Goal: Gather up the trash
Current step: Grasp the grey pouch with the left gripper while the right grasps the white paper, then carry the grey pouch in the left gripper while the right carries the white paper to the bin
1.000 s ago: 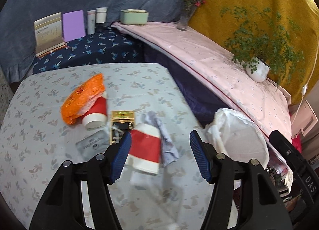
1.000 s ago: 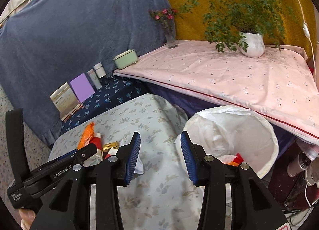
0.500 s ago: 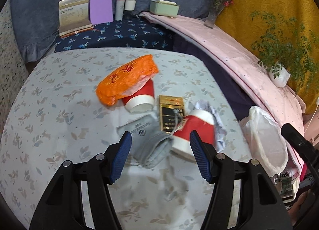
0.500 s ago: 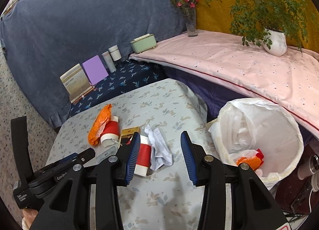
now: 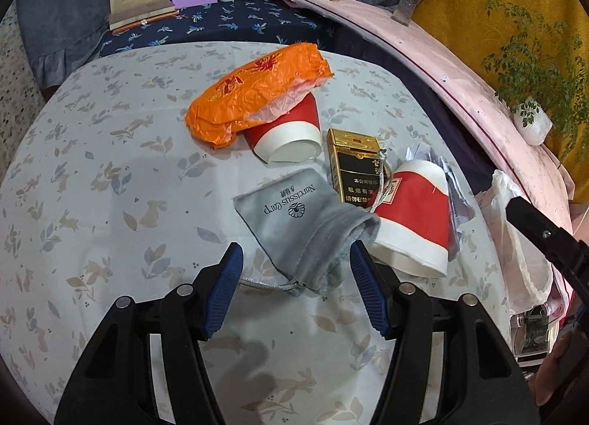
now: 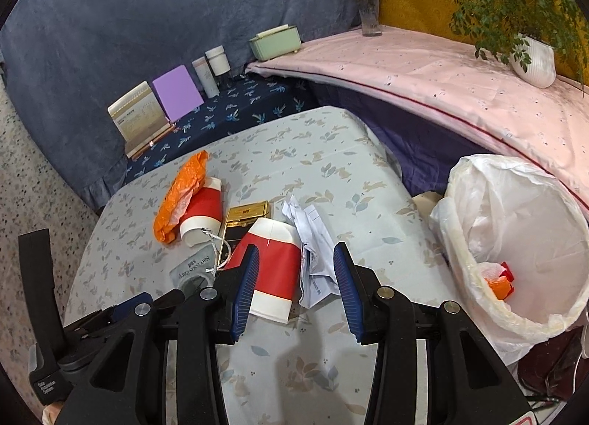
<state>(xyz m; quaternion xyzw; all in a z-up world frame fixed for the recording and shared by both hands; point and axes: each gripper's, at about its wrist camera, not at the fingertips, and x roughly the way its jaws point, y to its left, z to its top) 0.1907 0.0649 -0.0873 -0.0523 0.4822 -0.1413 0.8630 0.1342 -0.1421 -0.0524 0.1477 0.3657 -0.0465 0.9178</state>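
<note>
I have both tools over the counter, which wears a pale leaf-print cloth. My left hand-held gripper has its jaws apart, with nothing pressed between the pads; the mouth end of the grey pouch lies between its fingertips, drawstring trailing toward the near edge. My right hand-held gripper is also apart and grips nothing; in its view the near cup and the paper lie on the cloth between and beyond its fingertips.

The trash sits in a cluster toward the counter's right side. The near cup lies on its side, touching the pouch's mouth, with the crumpled paper tucked against its right flank. The gold box lies just behind the pouch, its lower end under the near cup's edge. The far cup lies tipped over behind that, half covered by the orange bag, nearer the far edge.

Off the counter's right edge stands the bin, lined with a white bag, with orange and red scraps at its bottom.
</note>
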